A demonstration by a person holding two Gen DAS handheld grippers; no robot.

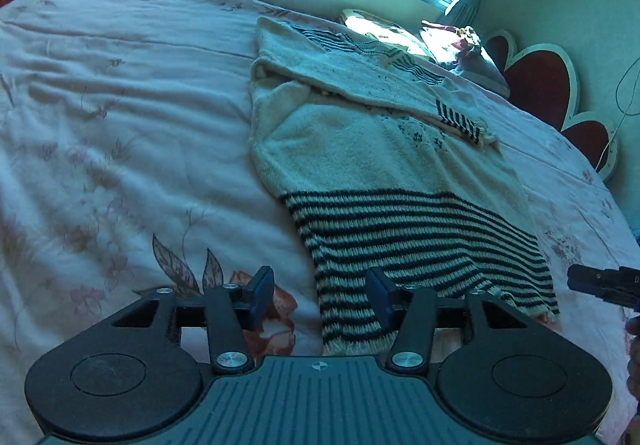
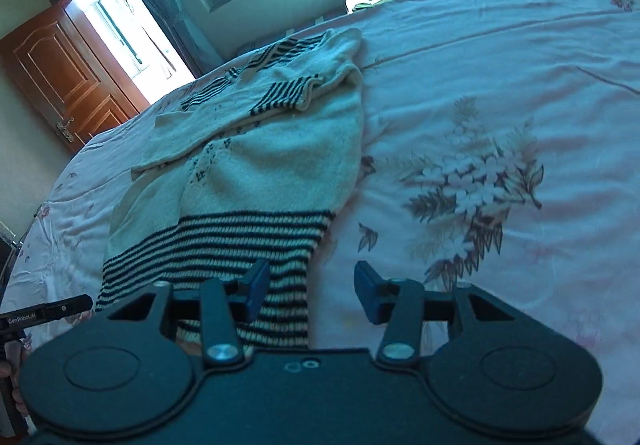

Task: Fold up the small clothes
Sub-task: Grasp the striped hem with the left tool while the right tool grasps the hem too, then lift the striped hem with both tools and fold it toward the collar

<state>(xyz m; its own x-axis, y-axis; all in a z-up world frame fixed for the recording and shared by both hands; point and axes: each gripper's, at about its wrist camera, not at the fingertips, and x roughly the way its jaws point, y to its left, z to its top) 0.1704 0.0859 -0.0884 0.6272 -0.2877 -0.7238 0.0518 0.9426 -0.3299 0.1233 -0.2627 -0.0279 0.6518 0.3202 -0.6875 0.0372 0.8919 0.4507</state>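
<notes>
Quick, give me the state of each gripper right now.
Left gripper: open, nothing held, over the striped hem of the sweater.
Right gripper: open, empty, above the hem's other corner and the bedspread.

The sweater is fuzzy, coarse knit wool. The bed cover is soft, matt printed cotton. The door is glossy varnished wood.

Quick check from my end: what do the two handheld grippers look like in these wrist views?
Both match: the left gripper and right gripper have black ribbed bodies, two round black side discs, black link arms with silver screws, and blue pads. The left gripper's side carries white "GenRobot.AI" lettering.
</notes>
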